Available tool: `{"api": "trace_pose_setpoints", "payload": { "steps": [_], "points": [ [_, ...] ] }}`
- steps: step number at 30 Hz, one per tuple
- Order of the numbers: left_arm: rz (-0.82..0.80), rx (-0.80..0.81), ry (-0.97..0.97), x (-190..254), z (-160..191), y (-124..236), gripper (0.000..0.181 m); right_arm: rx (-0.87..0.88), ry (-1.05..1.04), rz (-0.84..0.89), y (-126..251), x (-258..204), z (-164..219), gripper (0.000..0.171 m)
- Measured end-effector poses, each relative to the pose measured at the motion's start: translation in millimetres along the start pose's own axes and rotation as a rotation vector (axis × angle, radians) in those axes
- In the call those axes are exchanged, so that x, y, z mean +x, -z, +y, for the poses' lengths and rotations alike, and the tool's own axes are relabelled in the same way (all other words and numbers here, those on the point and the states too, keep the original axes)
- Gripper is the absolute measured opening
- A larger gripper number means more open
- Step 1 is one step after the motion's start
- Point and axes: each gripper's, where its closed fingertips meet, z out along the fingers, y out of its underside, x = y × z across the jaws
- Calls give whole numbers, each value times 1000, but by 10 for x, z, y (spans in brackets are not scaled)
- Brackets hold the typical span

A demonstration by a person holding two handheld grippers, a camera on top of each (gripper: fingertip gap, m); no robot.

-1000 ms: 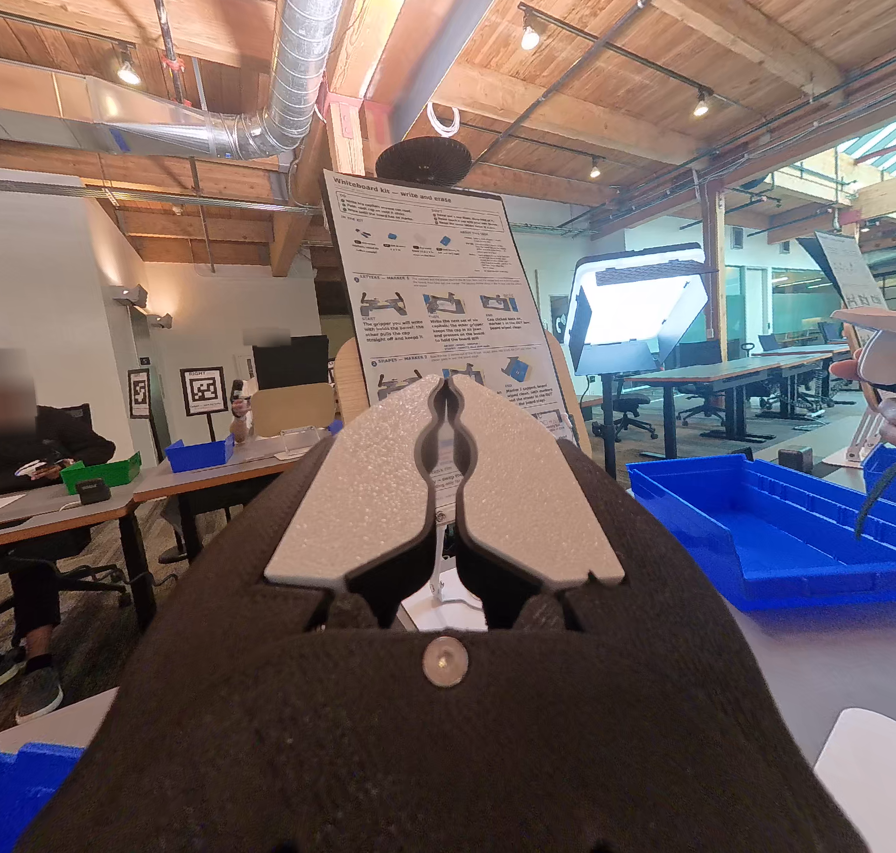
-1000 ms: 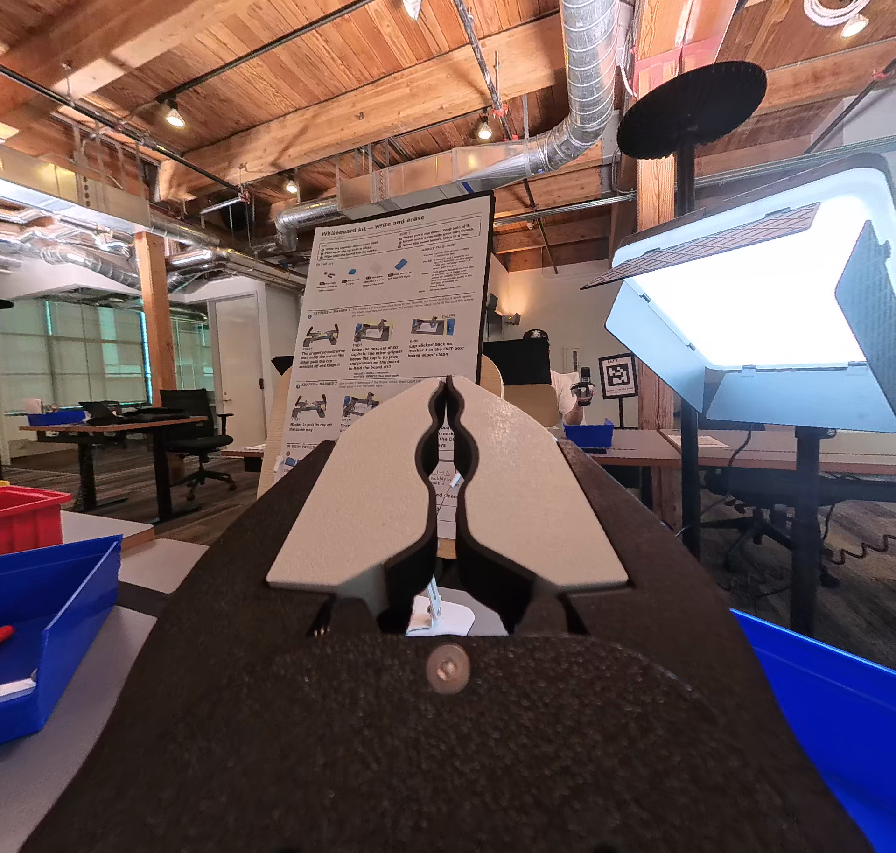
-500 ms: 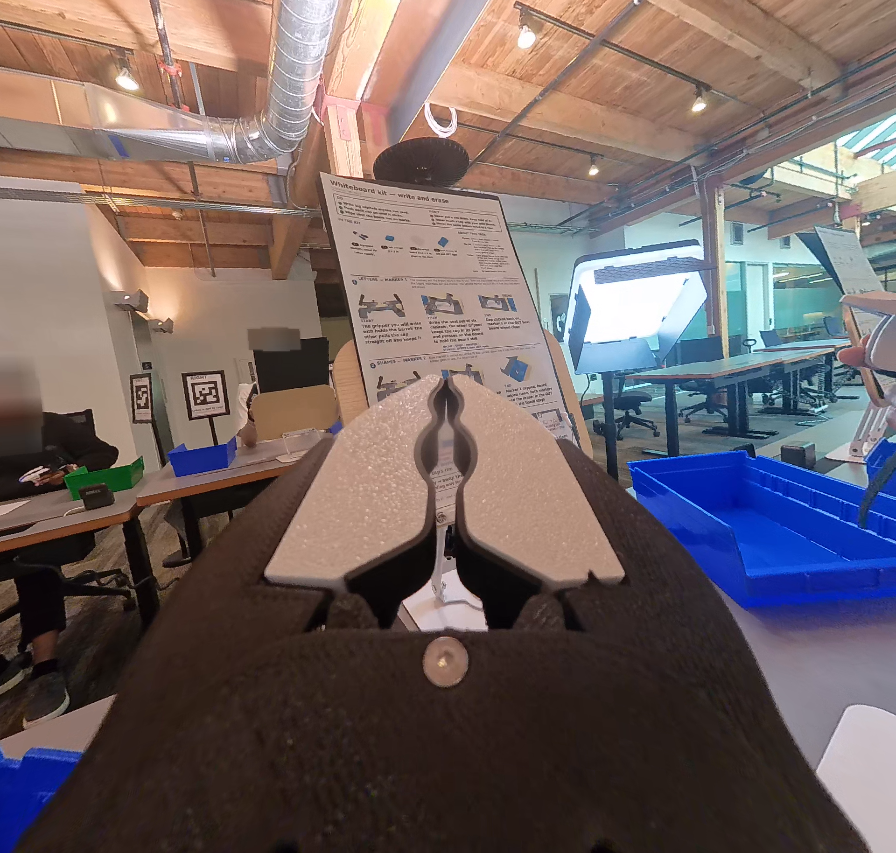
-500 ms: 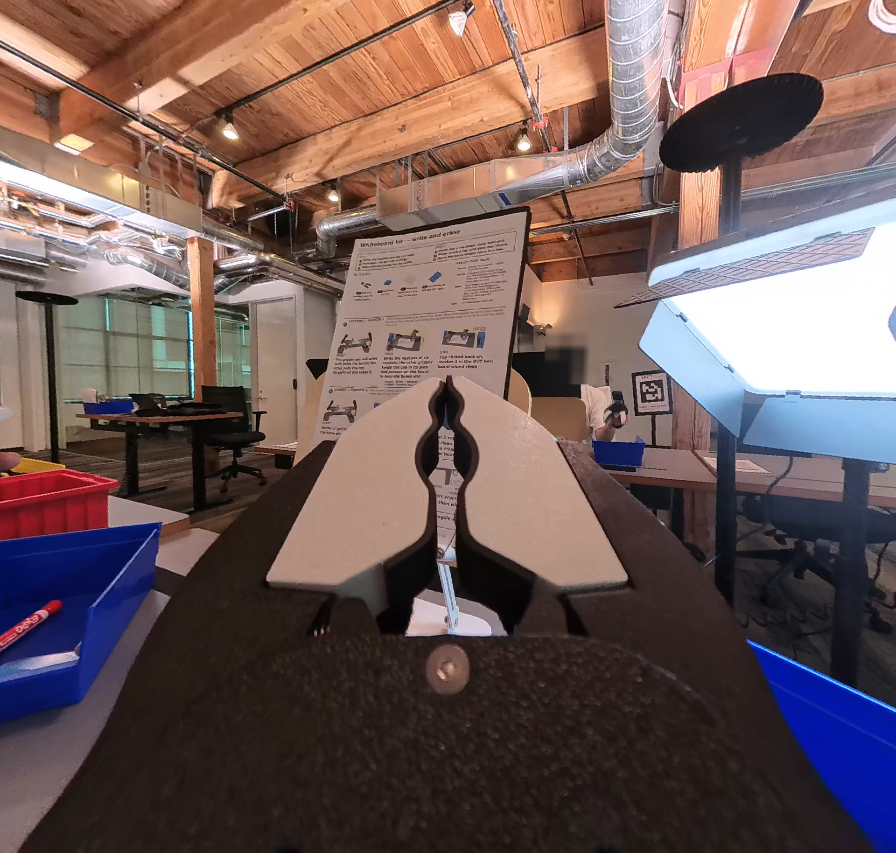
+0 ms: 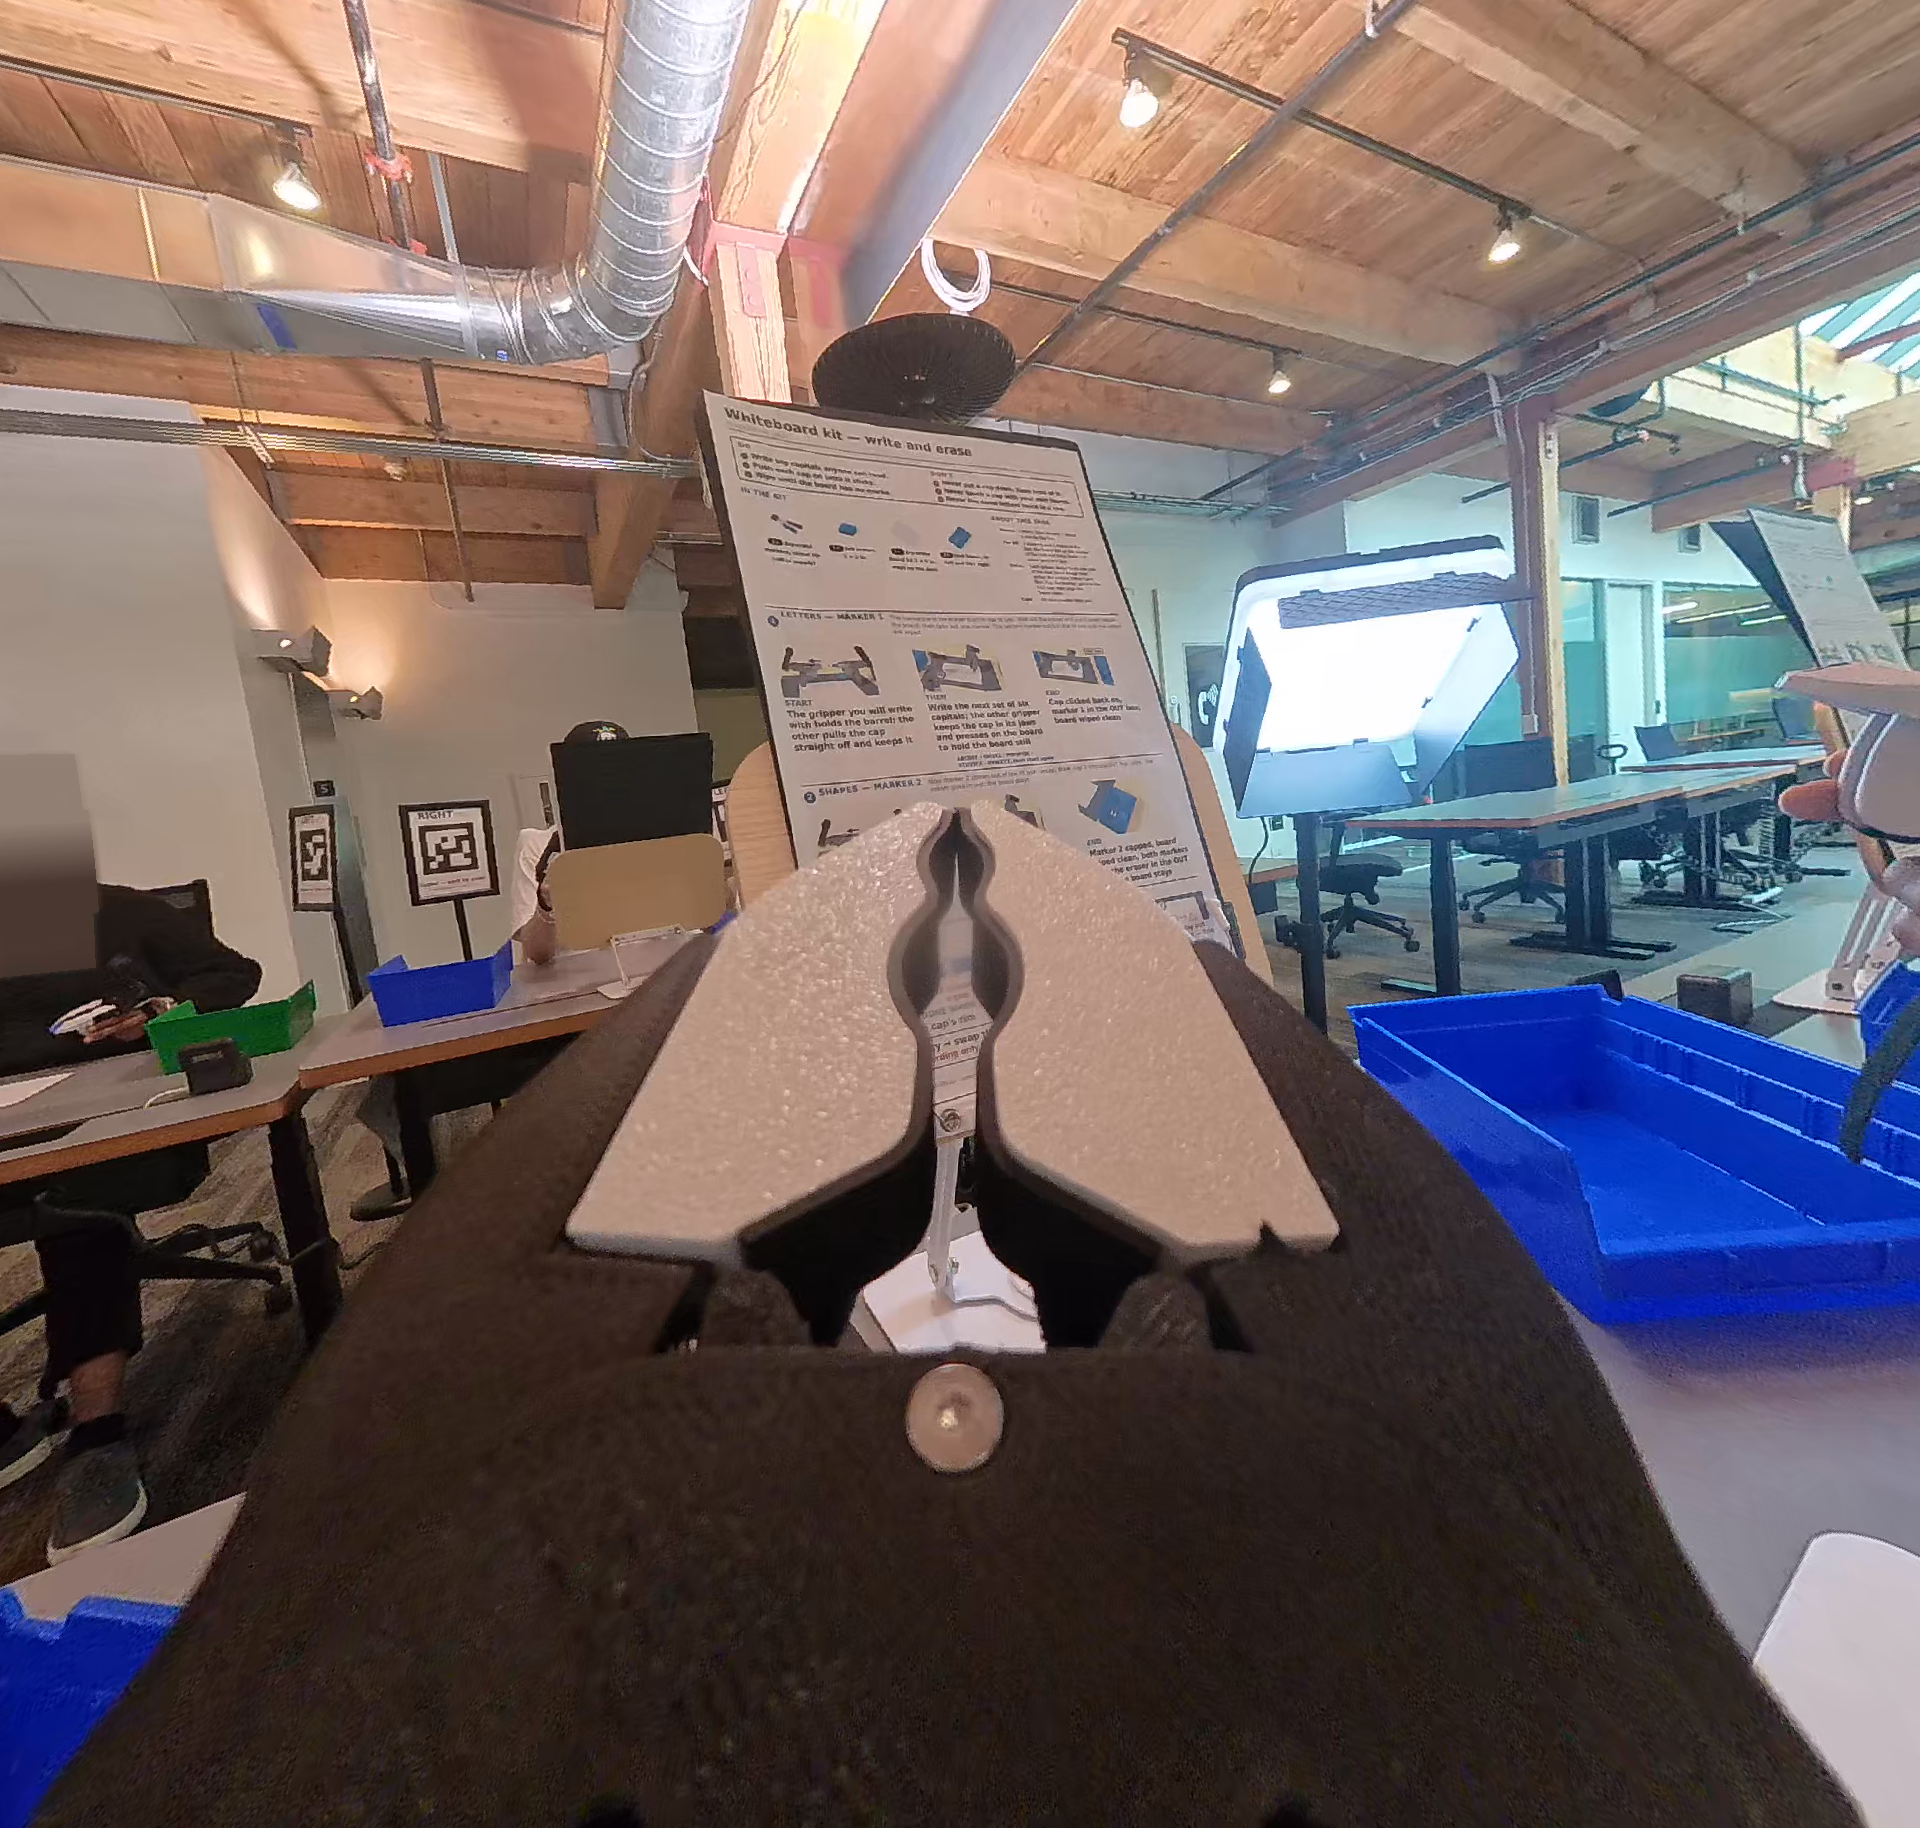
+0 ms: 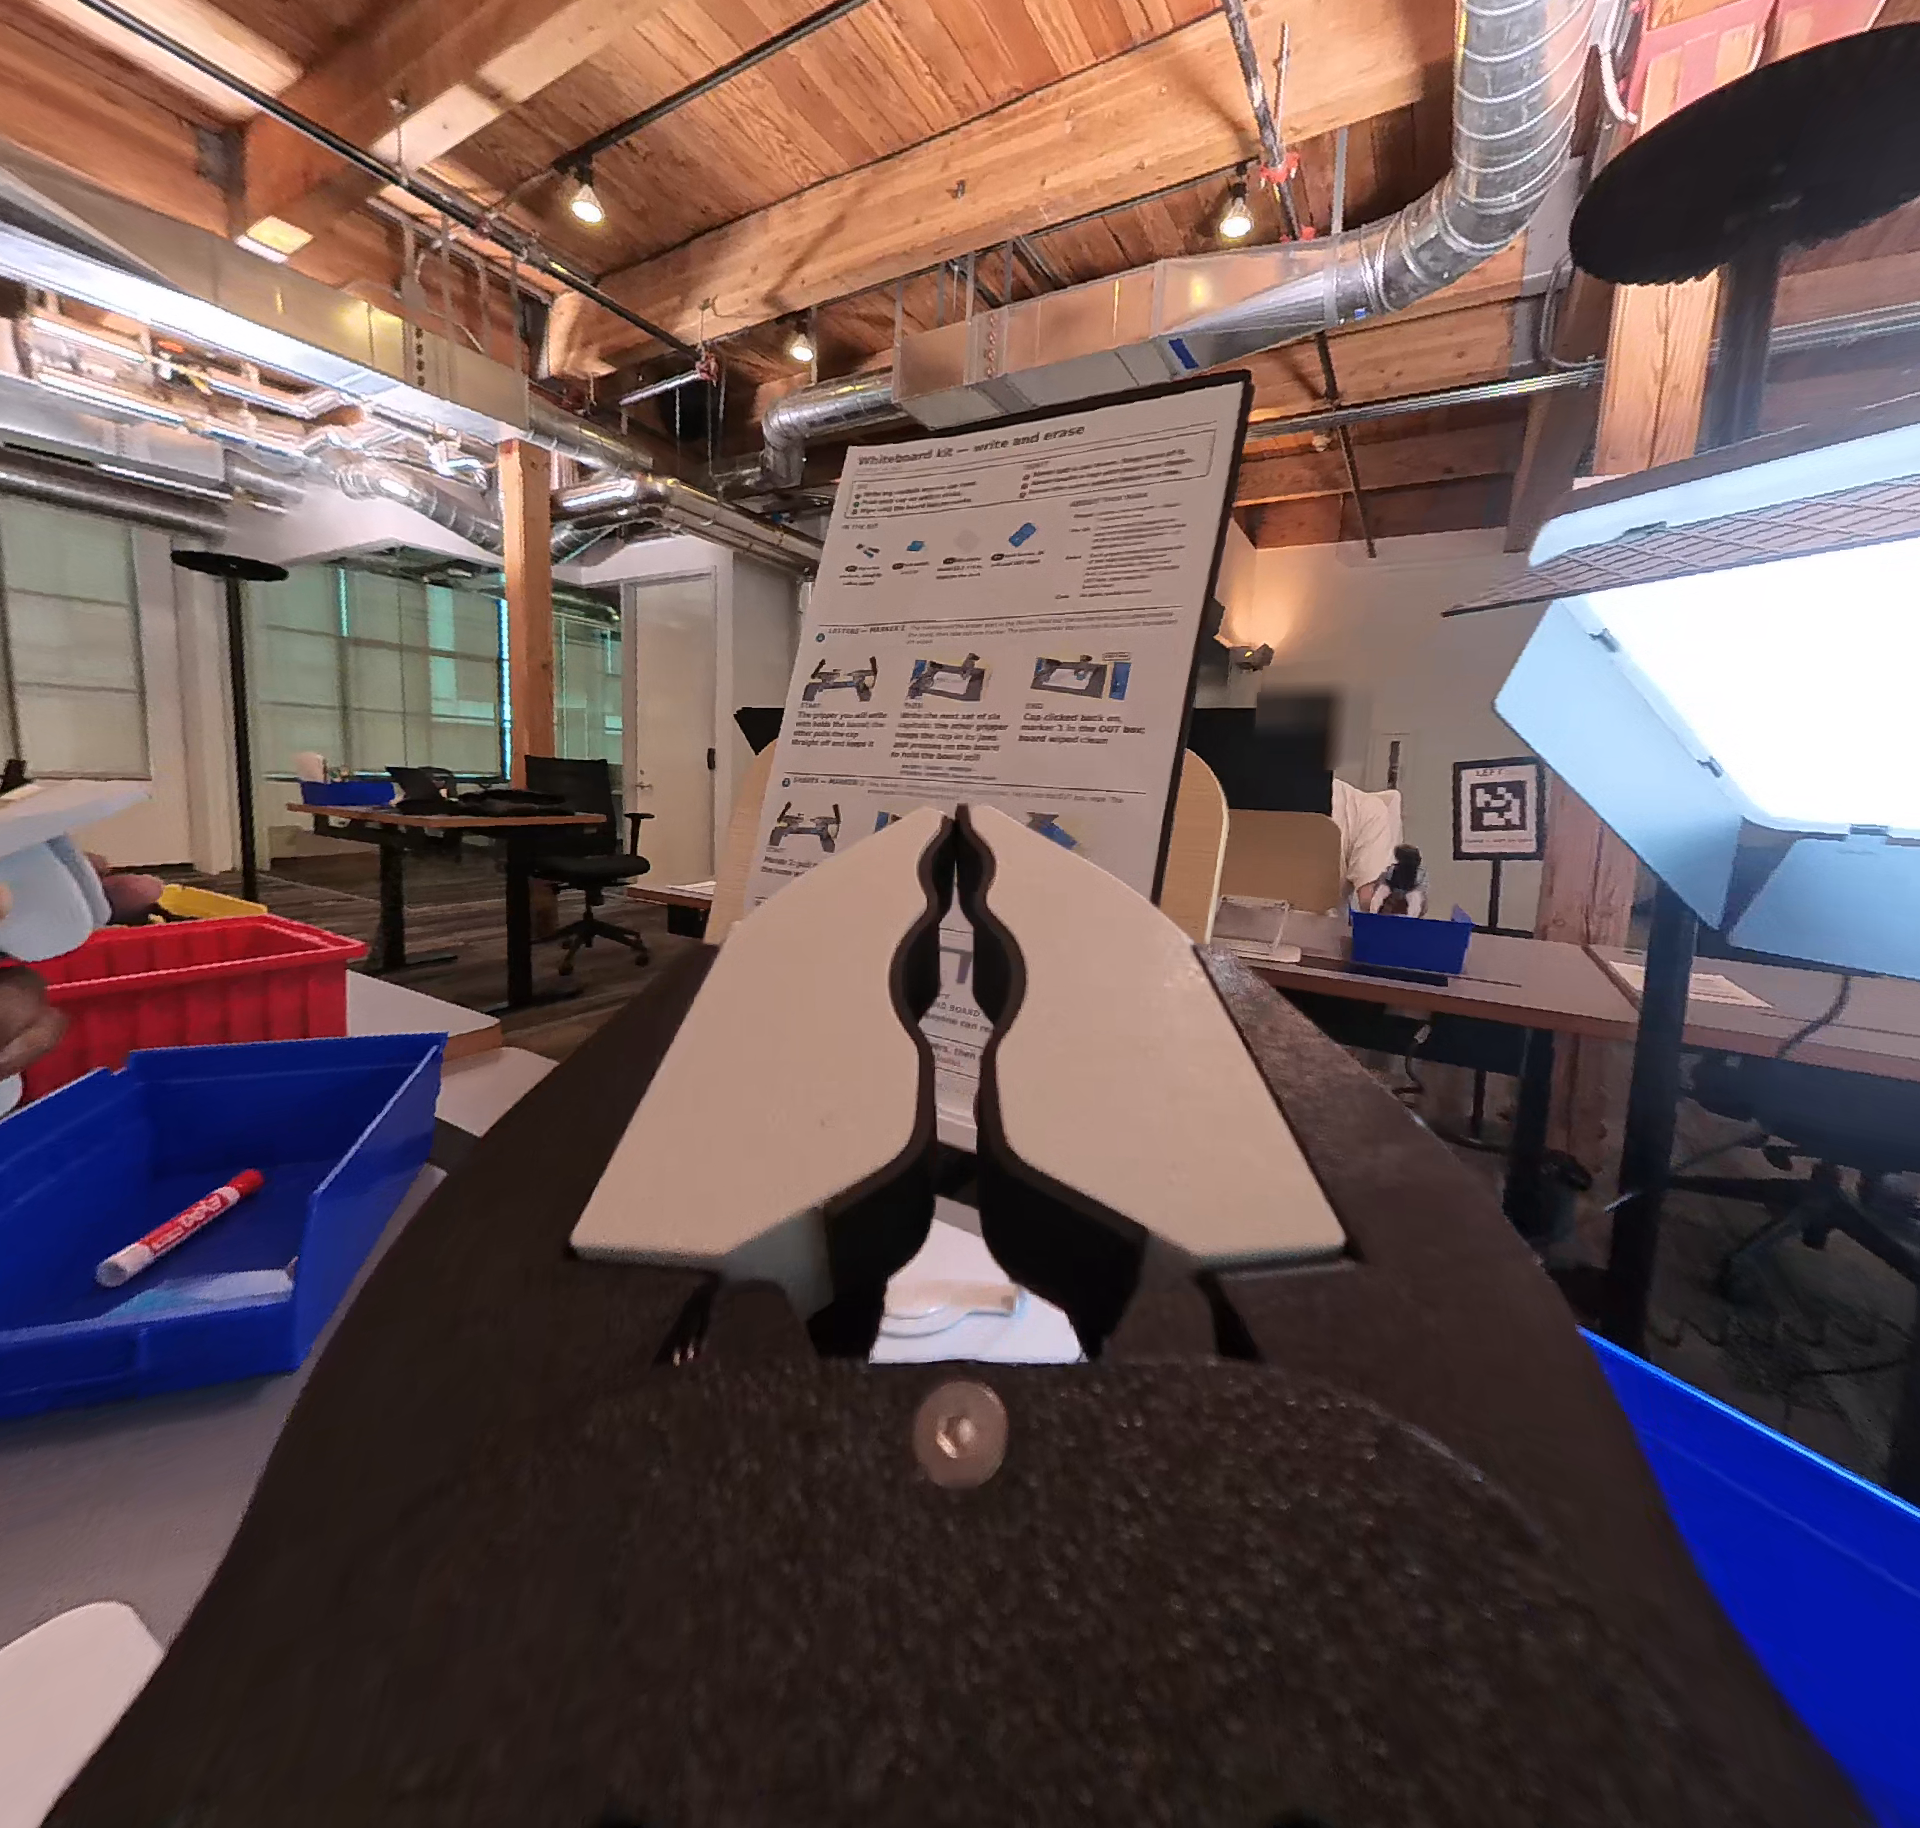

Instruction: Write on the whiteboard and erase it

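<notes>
With the fingers of the left gripper (image 5: 954, 828) and right gripper (image 6: 956, 822) together on nothing, writing has not begun; the next move likely calls for parting the right fingers over the red marker (image 6: 179, 1226) near the front edge of the blue bin (image 6: 353, 1134).

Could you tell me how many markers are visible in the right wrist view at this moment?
1. A red marker lies flat on the floor of the blue bin at the left. The shut right gripper blocks much of the table, so more may be hidden.
</notes>
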Motion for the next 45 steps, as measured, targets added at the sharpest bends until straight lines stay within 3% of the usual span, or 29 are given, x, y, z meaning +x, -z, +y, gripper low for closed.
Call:
{"api": "trace_pose_setpoints", "payload": {
  "steps": [40, 43, 45],
  "points": [
    [16, -20, 43, -62, 117, -10, 0, -33, 29, -38, -42, -111, 95, 0],
    [-12, -142, 24, -147, 266, -36, 0, -123, 41, -23, -88, -95, 258, 0],
    [-35, -369, 23, -287, 527, -6, 0, -283, 54, -11, -123, -66, 521, 0]
  ]
}}
